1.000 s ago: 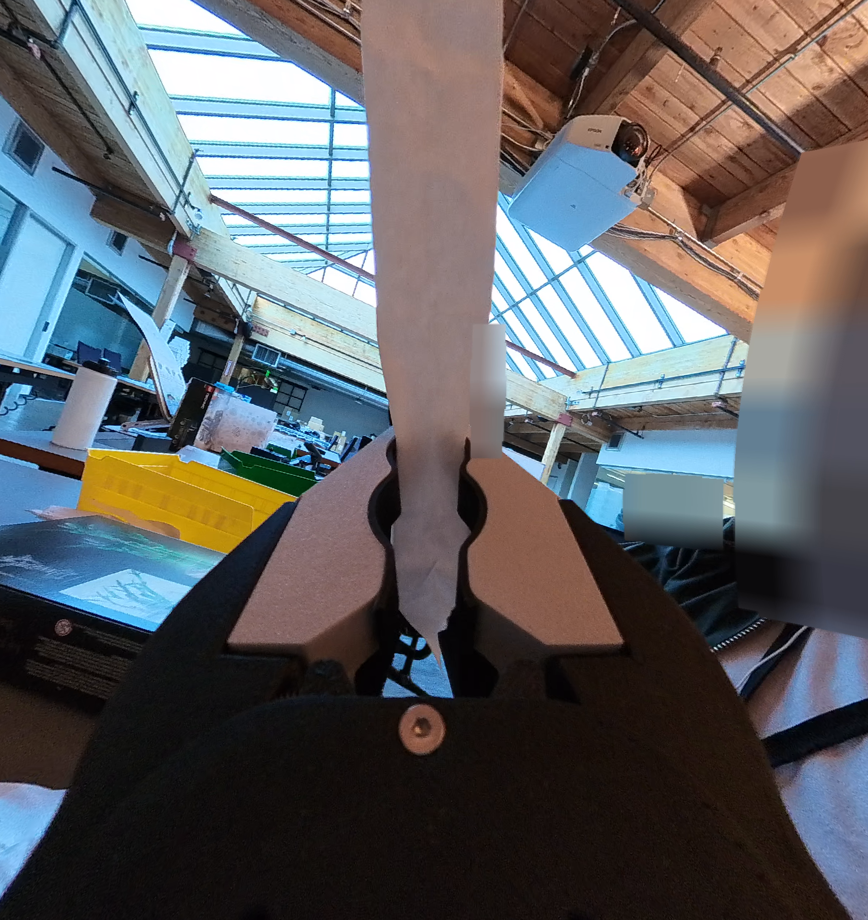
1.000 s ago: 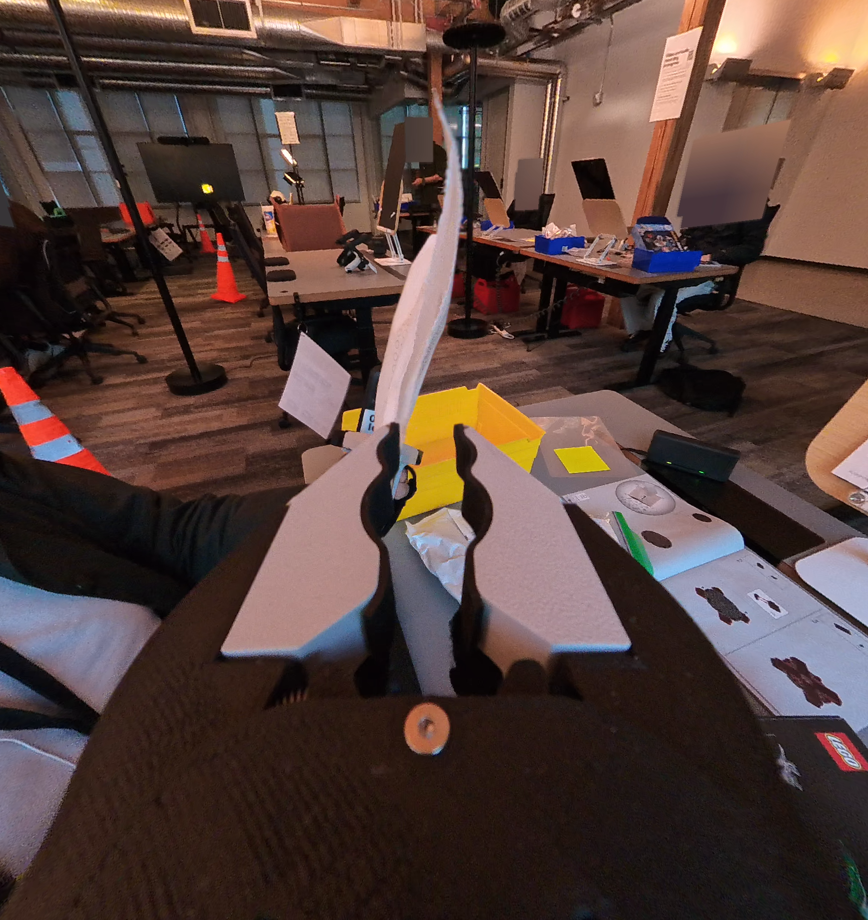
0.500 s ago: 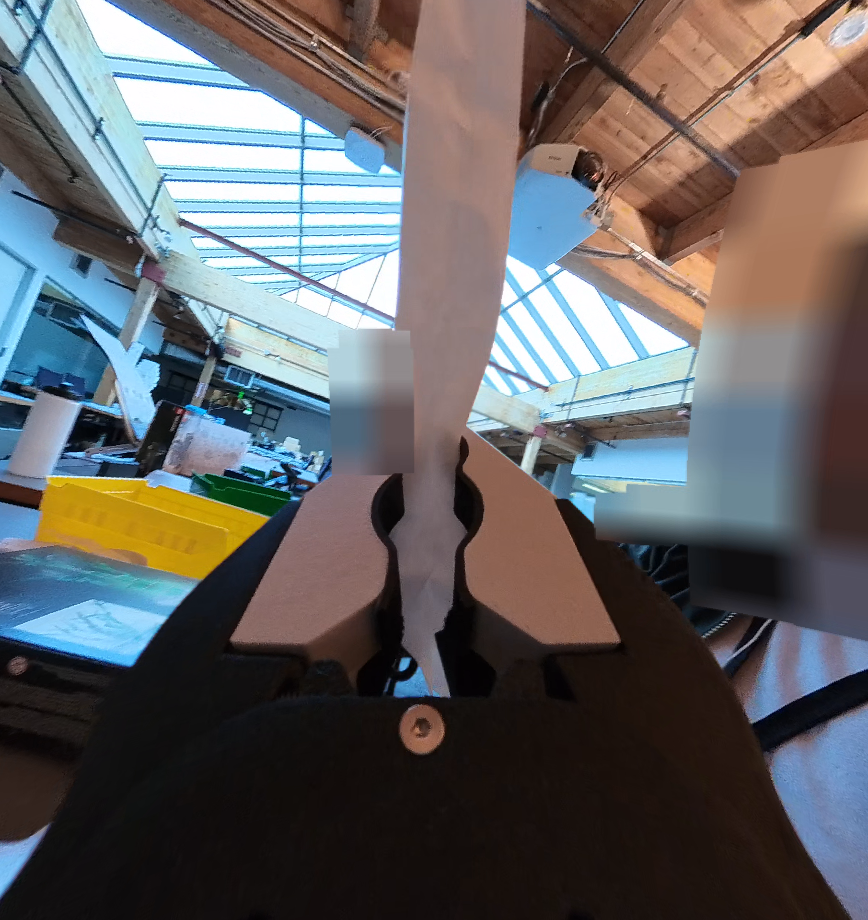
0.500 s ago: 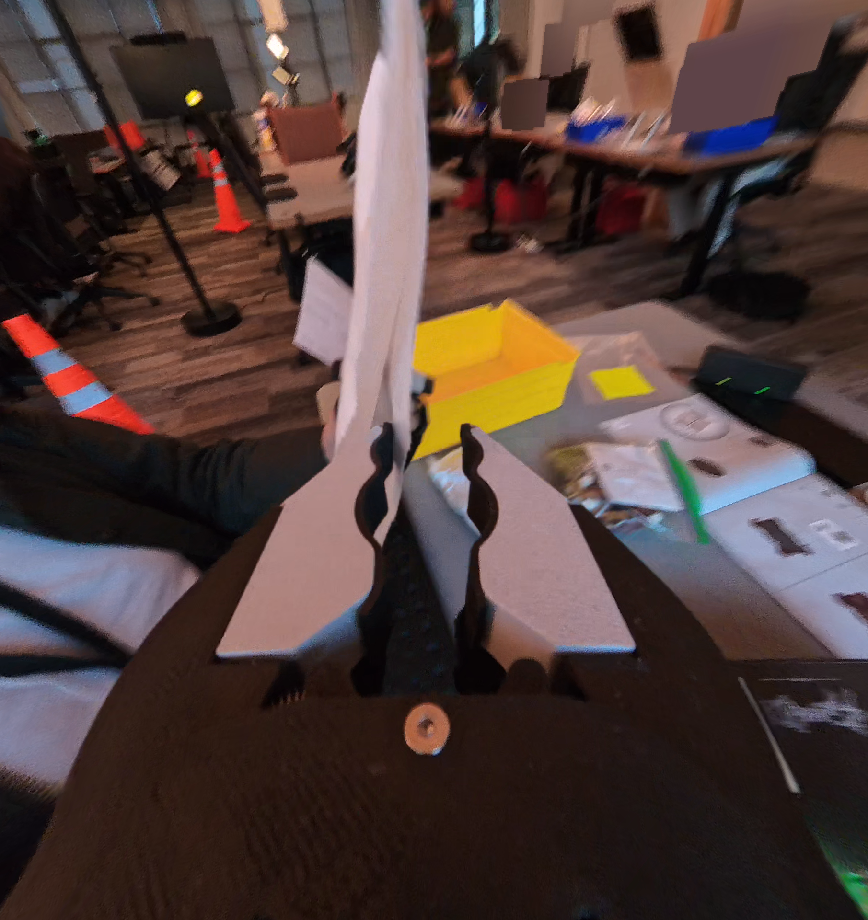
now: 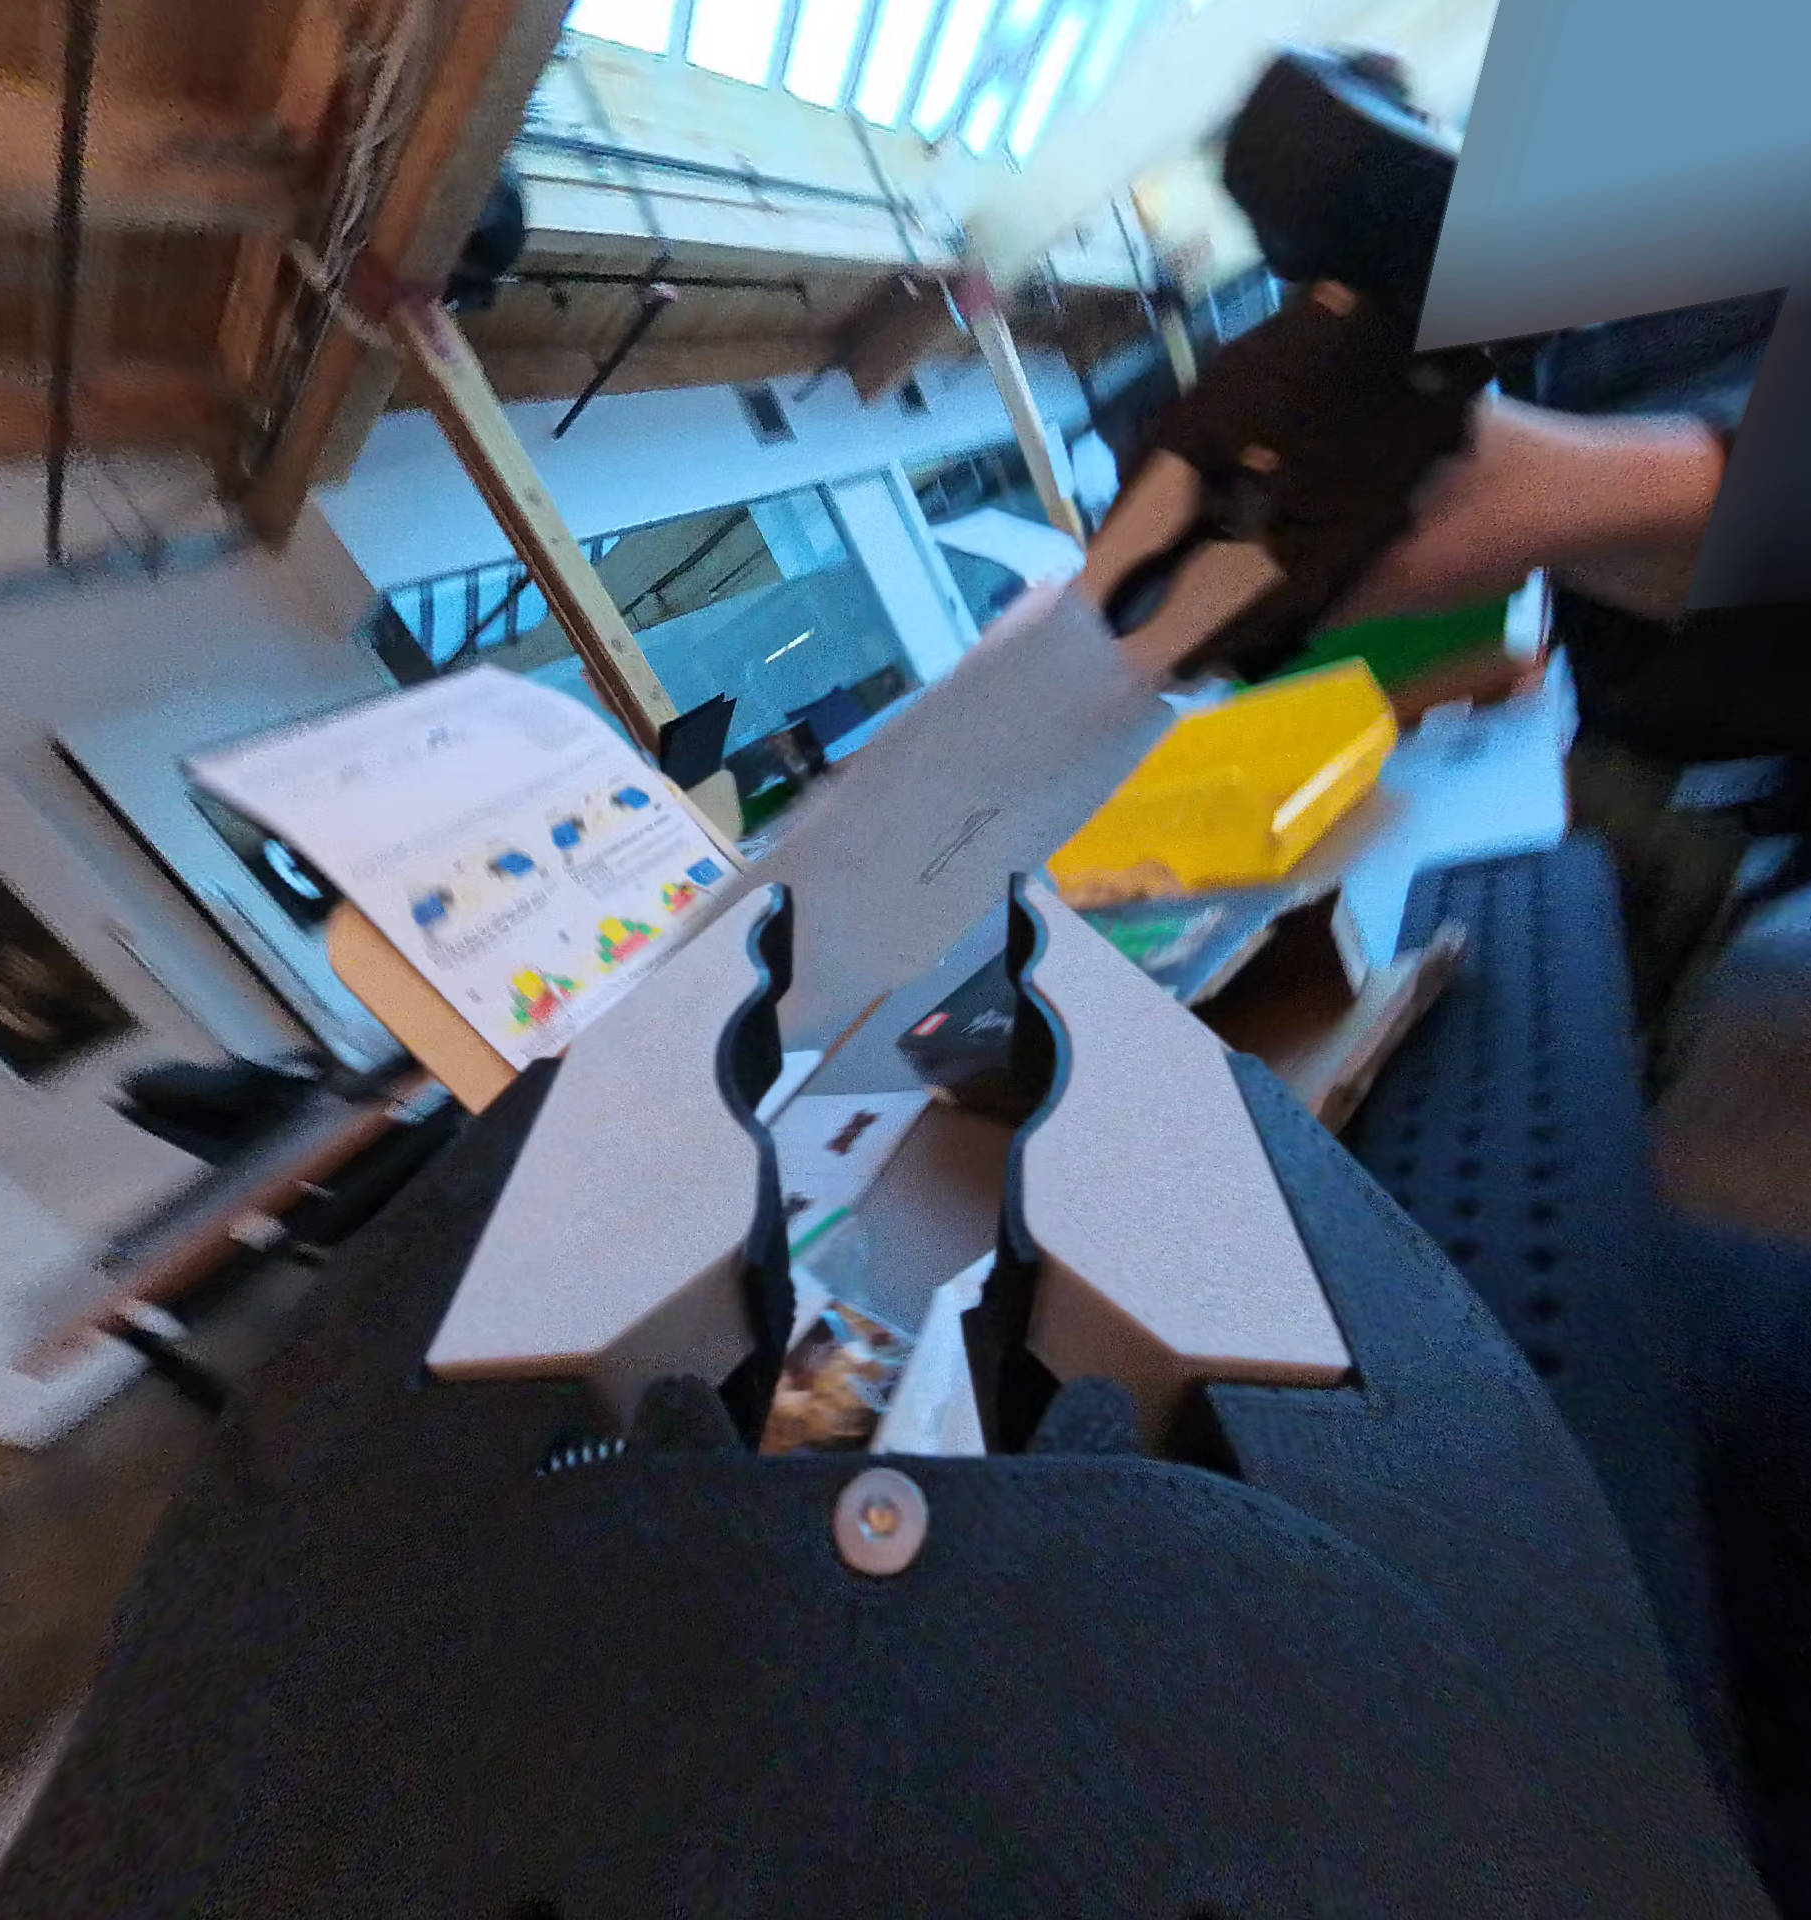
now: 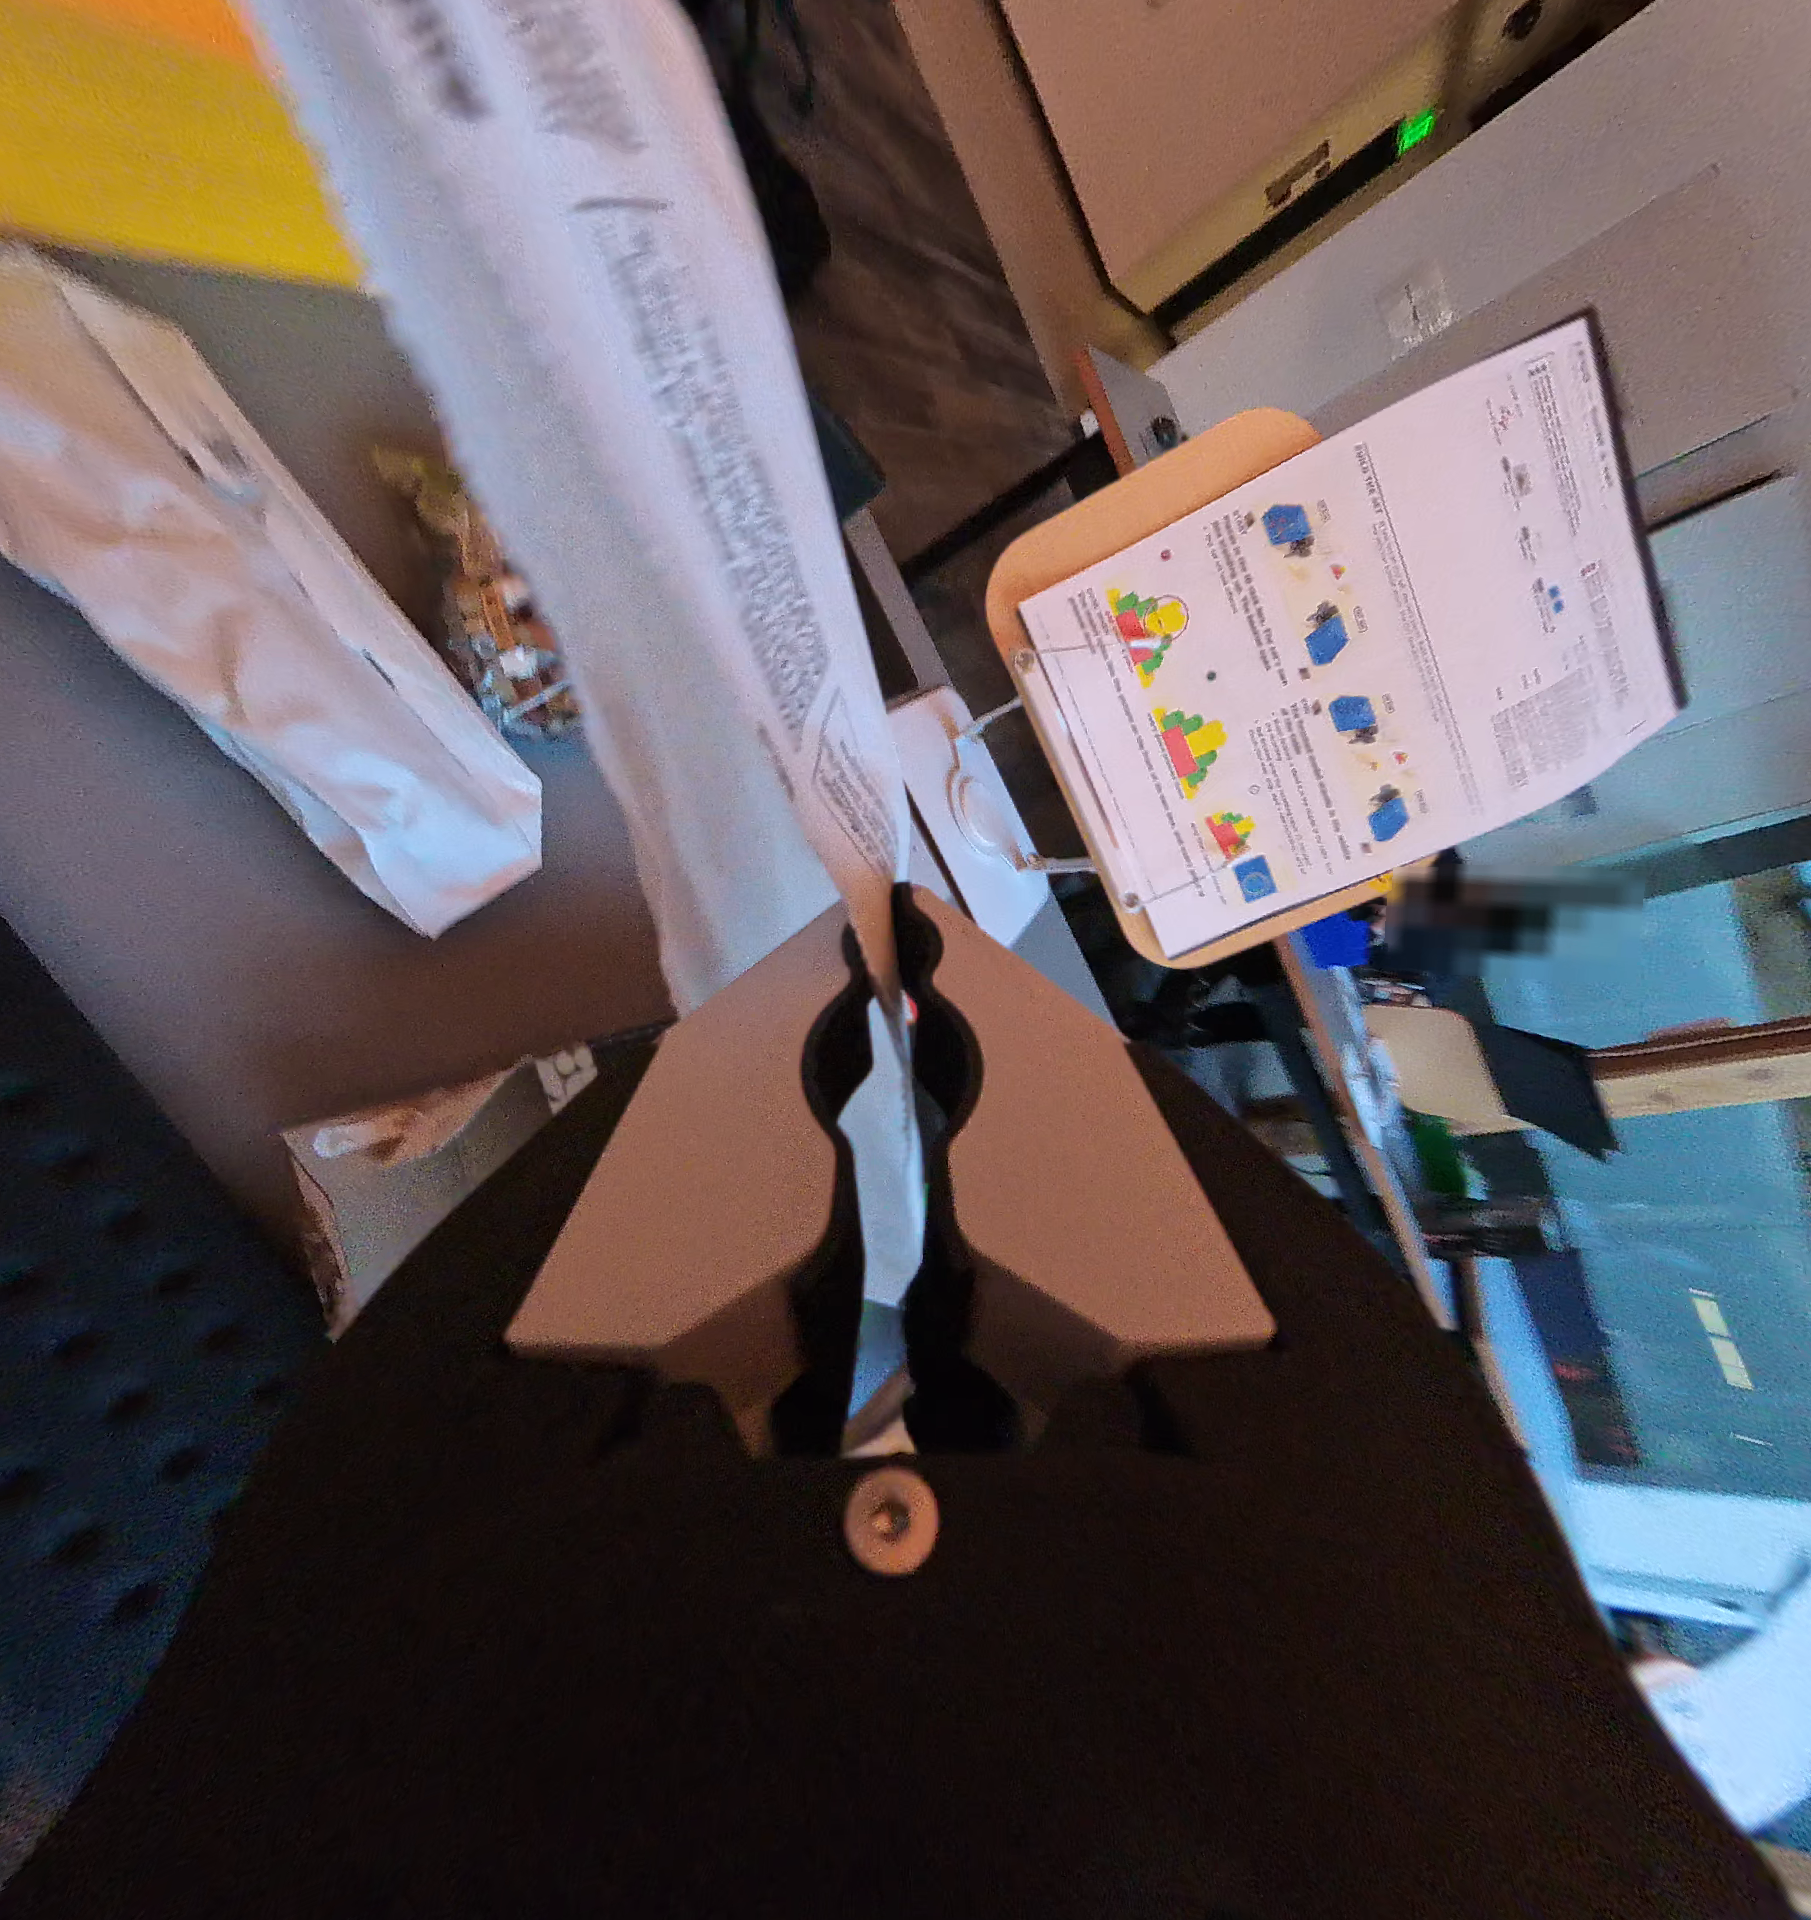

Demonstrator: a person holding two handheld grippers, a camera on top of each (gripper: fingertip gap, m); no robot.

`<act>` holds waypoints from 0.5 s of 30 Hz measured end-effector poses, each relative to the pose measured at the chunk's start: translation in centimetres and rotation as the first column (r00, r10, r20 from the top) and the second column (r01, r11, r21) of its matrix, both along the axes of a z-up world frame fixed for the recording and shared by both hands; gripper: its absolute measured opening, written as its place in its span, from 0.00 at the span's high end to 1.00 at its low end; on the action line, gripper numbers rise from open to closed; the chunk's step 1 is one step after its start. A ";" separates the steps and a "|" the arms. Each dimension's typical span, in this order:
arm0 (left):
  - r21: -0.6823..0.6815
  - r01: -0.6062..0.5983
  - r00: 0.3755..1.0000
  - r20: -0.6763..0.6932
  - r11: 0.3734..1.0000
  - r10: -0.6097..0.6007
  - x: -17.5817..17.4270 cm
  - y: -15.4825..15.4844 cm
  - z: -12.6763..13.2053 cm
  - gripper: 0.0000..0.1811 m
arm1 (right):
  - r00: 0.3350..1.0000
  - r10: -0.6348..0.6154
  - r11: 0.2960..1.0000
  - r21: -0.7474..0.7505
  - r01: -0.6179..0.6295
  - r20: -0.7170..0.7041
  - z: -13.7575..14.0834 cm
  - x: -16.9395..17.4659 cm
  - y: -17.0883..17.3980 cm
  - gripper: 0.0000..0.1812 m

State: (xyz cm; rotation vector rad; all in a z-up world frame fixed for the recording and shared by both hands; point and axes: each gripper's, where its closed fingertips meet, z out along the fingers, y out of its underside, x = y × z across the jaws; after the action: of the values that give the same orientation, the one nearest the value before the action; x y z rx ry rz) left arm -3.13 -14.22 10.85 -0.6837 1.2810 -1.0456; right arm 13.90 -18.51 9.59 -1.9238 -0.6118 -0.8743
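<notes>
Right hand-held gripper (image 6: 893, 902) pinching a white printed paper bag (image 6: 610, 416) at its lower end, fingers pressed onto the sheet, the bag running up and left from the fingertips. Just left of it, a second crumpled white bag (image 6: 236, 613) on the grey counter (image 6: 132, 862); to the right, an instruction sheet on a tan clipboard stand (image 6: 1337, 665). Left hand-held gripper (image 5: 893, 904) spread and empty, aimed over a cardboard flap (image 5: 942, 790), with a yellow bin (image 5: 1233, 779) beyond, to the right. Both views motion-blurred.
</notes>
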 end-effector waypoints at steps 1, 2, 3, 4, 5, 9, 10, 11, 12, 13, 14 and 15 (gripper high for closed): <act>0.147 -0.022 0.999 -0.024 0.989 0.026 0.4 -2.0 -0.1 0.77 | 0.999 -0.016 0.999 -0.028 0.017 0.038 -0.6 -0.3 0.3 1.00; 0.291 -0.027 0.998 -0.046 0.956 0.042 1.0 -4.2 -0.5 0.76 | 0.998 -0.019 0.998 -0.059 0.022 0.060 -1.4 -0.7 0.7 1.00; 0.432 -0.047 0.995 -0.058 0.900 0.080 1.7 -5.9 -1.1 0.74 | 0.998 -0.015 0.995 -0.098 0.021 0.062 -2.3 -1.1 1.1 1.00; 0.563 -0.087 0.988 -0.055 0.822 0.142 2.6 -7.0 -1.7 0.72 | 0.999 -0.017 0.991 -0.134 0.023 0.052 -3.1 -1.5 1.4 1.00; 0.676 -0.108 0.979 -0.056 0.729 0.198 3.5 -7.8 -2.5 0.71 | 0.999 -0.024 0.987 -0.160 0.030 0.036 -3.6 -1.8 1.7 1.00; 0.833 -0.125 0.953 -0.049 0.539 0.298 6.3 -8.6 -5.0 0.71 | 0.998 -0.046 0.972 -0.233 0.038 -0.033 -4.8 -2.6 2.2 1.00; 0.834 -0.146 0.942 -0.047 0.533 0.331 6.8 -8.1 -5.2 0.69 | 0.999 -0.043 0.972 -0.233 0.036 -0.026 -4.8 -2.8 2.3 1.00; 0.833 -0.159 0.934 -0.048 0.530 0.354 7.2 -7.6 -5.3 0.69 | 0.999 -0.039 0.971 -0.236 0.035 -0.011 -4.7 -2.9 2.3 1.00; 0.833 -0.164 0.930 -0.048 0.528 0.365 7.5 -7.5 -5.3 0.71 | 0.999 -0.040 0.970 -0.241 0.041 0.009 -4.7 -2.8 2.2 1.00; 0.837 -0.160 0.925 -0.058 0.524 0.376 7.7 -7.3 -5.6 0.75 | 0.999 -0.045 0.968 -0.247 0.051 0.030 -4.7 -2.8 2.1 1.00; 0.845 -0.154 0.913 -0.076 0.512 0.400 8.0 -7.0 -6.1 0.78 | 0.998 -0.044 0.965 -0.258 0.055 0.047 -4.9 -2.7 2.1 1.00; 0.853 -0.163 0.896 -0.082 0.496 0.436 8.4 -6.5 -6.5 0.79 | 0.997 -0.040 0.961 -0.270 0.055 0.061 -5.1 -2.8 2.1 1.00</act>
State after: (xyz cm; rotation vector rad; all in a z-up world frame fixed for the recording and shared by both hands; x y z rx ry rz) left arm 5.24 -20.75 4.39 -0.2793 1.6407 0.0606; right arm 11.11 -16.40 4.51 -2.1735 -0.7533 -0.9140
